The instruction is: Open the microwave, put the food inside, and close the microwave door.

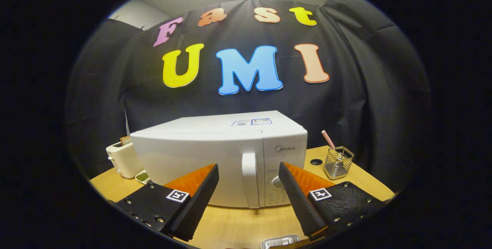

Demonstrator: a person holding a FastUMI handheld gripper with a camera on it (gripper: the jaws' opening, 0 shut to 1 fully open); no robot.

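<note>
The gripper point(249, 178) hangs with its fingers spread wide and empty above the pale wooden table point(238, 222). Just beyond them stands the boxy white microwave point(215, 153), door closed, its vertical white handle point(250, 180) between the fingertips. A cream toaster point(122, 160) sits left of it, a wire mesh holder point(338, 163) right.

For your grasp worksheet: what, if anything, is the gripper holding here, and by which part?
Nothing. The gripper is open, its fingers spread apart short of the closed microwave.
</note>
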